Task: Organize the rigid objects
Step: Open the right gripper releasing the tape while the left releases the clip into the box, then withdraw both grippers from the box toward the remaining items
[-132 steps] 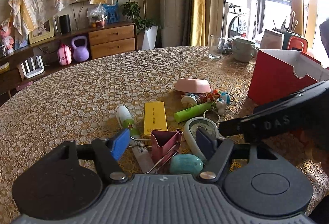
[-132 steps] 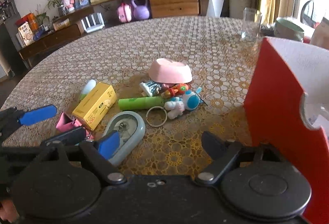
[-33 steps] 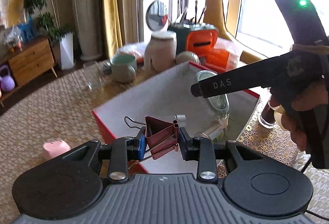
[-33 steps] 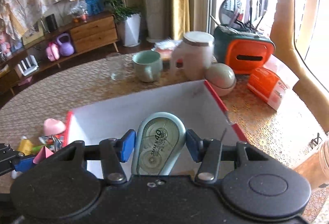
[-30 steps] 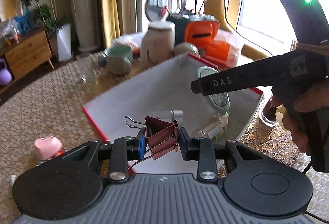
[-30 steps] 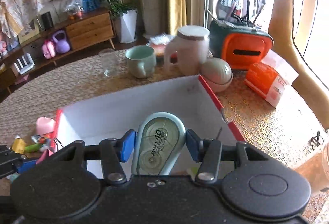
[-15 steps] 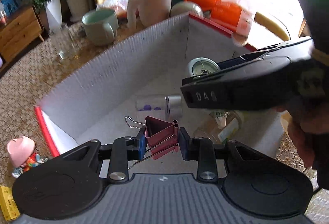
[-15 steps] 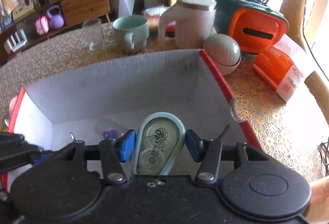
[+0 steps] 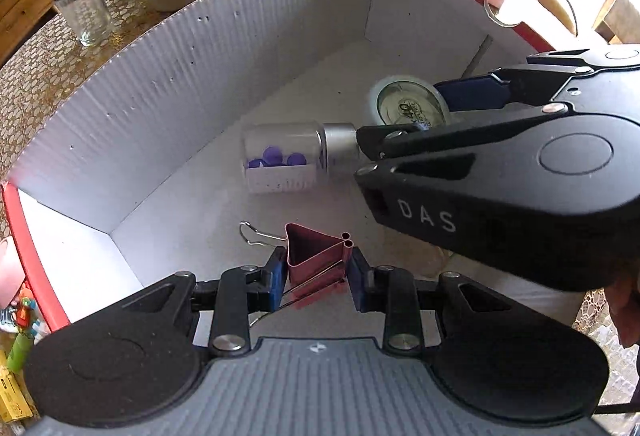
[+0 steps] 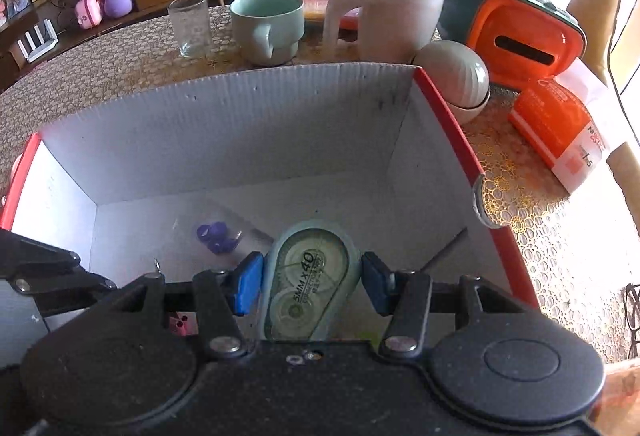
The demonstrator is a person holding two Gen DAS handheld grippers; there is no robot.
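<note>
Left gripper point(image 9: 317, 272): clamps clip point(image 9: 316, 260), low inside box point(image 9: 168, 71).
Right gripper point(image 10: 312, 282): grips tape point(image 10: 310, 284), near right wall.
Jar point(image 9: 286, 155): lying mid-floor.
Free floor: left corner.

Pink binder clip point(image 9: 316, 260) – triangular body, wire handles, one silver loop sticking out left – pinched between blue pads, low inside the red box point(image 9: 24, 232) with white corrugated walls. Pale green correction tape dispenser point(image 10: 310, 284), printed "5MM x 40", held flat-face up over the same box. On the box floor: clear vial point(image 9: 286, 161) on its side – silver cap, purple pieces inside.
</note>
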